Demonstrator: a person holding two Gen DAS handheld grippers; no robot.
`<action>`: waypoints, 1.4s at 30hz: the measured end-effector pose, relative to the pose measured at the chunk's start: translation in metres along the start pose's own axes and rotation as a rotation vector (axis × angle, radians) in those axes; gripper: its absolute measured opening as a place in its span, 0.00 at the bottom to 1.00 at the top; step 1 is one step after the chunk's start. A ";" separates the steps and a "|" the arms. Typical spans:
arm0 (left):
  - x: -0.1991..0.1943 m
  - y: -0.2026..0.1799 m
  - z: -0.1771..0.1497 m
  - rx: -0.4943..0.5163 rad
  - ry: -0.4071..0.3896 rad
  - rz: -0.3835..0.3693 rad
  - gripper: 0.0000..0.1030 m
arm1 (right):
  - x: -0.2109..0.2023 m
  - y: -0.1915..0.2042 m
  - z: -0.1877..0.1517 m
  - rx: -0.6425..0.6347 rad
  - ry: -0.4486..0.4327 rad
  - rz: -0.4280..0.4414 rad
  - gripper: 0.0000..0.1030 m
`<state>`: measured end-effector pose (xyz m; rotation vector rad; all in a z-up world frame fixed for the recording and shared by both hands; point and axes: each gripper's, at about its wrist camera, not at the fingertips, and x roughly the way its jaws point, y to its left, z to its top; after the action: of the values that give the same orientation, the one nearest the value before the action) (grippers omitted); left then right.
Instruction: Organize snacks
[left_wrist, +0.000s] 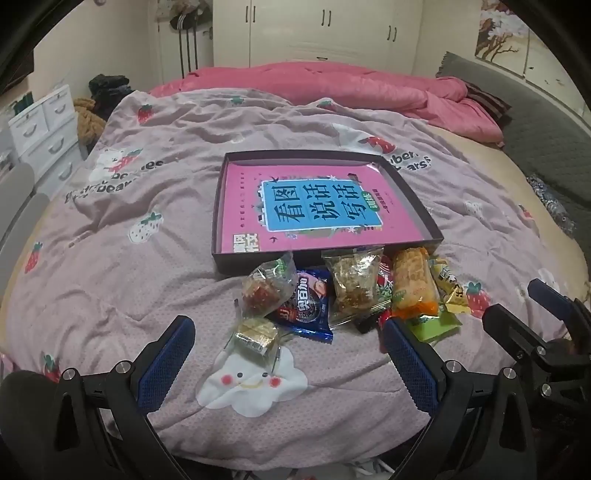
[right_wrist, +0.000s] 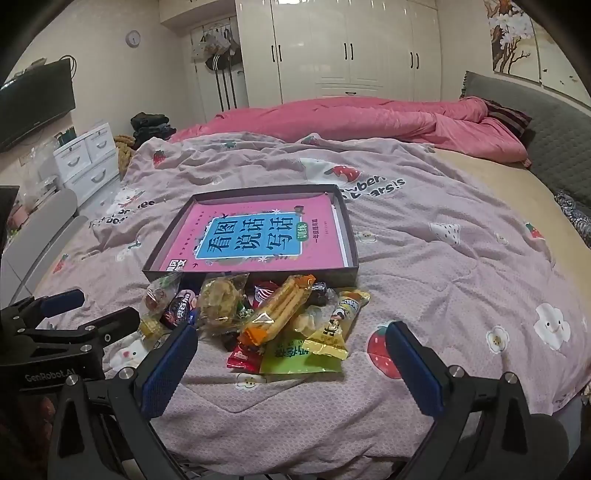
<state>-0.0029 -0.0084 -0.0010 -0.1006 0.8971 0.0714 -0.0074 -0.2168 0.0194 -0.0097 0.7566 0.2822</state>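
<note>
1. Shallow box (left_wrist: 413, 199) lies mid-bed on the printed blanket (left_wrist: 147, 206); a book (left_wrist: 317, 210) lies flat inside it.
2. Snack pile (left_wrist: 354, 291) sits on the blanket, just before the box's near wall.
3. Bunched quilt (left_wrist: 332, 85) behind the box; wardrobe (right_wrist: 354, 48) behind that.

Two hand-held grippers, both spread wide and empty.

Left black two-finger gripper with blue ribbed pads (left_wrist: 288, 350): jaws fully apart, pitched downward, nothing between the pads; also seen at the left edge of the right wrist view (right_wrist: 92, 306). Right black two-finger gripper with blue ribbed pads (right_wrist: 291, 354): jaws fully apart, pitched downward, nothing gripped; seen at the right edge of the left wrist view (left_wrist: 517, 306), just beside the left one.
</note>
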 end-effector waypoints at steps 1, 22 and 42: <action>0.001 0.000 0.001 0.000 0.002 0.000 0.98 | 0.000 0.000 0.000 -0.001 -0.001 -0.001 0.99; 0.001 -0.002 0.000 0.010 0.002 -0.011 0.98 | -0.002 0.001 0.001 0.000 -0.014 0.007 1.00; 0.001 -0.001 0.000 0.007 0.006 -0.012 0.98 | -0.001 0.002 0.001 -0.001 -0.010 0.006 1.00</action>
<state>-0.0024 -0.0096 -0.0020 -0.1001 0.9025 0.0565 -0.0080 -0.2154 0.0209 -0.0073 0.7465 0.2885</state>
